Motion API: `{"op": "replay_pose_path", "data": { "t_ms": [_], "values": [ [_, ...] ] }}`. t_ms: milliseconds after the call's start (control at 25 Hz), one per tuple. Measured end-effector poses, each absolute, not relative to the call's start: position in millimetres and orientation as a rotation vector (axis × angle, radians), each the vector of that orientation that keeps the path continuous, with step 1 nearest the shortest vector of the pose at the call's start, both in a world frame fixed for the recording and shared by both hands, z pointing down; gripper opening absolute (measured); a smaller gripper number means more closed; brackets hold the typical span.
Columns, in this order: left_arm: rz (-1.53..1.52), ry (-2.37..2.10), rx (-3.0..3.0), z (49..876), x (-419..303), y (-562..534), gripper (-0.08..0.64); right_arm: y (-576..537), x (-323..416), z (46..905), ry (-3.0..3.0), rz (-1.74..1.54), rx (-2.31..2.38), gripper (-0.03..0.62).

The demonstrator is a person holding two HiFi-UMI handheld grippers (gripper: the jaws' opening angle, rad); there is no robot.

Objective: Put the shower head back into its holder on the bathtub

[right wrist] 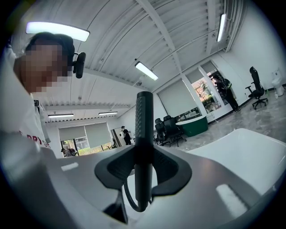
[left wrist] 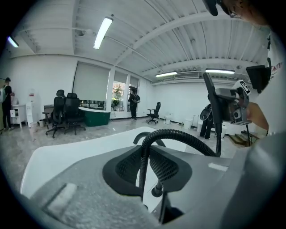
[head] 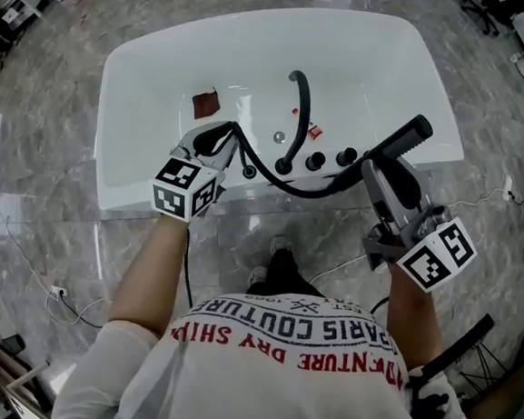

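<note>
The black shower head (head: 403, 140) is a slim textured wand, held above the near right part of the white bathtub (head: 156, 67). My right gripper (head: 377, 165) is shut on its handle; in the right gripper view the wand (right wrist: 144, 129) stands upright between the jaws (right wrist: 144, 172). Its black ribbed hose (head: 287, 184) sags along the tub's near rim to my left gripper (head: 221, 140), which is shut on the hose (left wrist: 178, 134) between its pads (left wrist: 144, 167). A small black fitting (head: 248, 171) sits on the rim beside the left gripper.
A curved black faucet (head: 297, 116) and two black knobs (head: 314, 161) stand on the near rim. A brown-red patch (head: 205, 104) and a drain (head: 278, 137) are inside the tub. Cables (head: 62, 310) lie on the marble floor. Office chairs and people are far off.
</note>
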State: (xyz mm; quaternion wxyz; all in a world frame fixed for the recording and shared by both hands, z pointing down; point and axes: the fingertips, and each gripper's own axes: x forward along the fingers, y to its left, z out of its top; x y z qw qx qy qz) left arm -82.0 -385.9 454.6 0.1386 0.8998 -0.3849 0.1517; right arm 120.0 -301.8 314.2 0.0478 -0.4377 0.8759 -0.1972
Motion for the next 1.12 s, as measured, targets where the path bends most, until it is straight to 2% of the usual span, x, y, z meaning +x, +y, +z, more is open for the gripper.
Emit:
{"op": "replay_pose_path", "data": {
  "t_ms": [760,1120],
  "values": [
    [0.663,-1.003,2.303,647,-79,-359,0.058,-314,99,377,2.734,-0.772,-1.176,0.121],
    [0.749,-0.953,2.180,717,-108,-334,0.058,-320,63,402,2.722,-0.828,-1.149,0.121]
  ]
}}
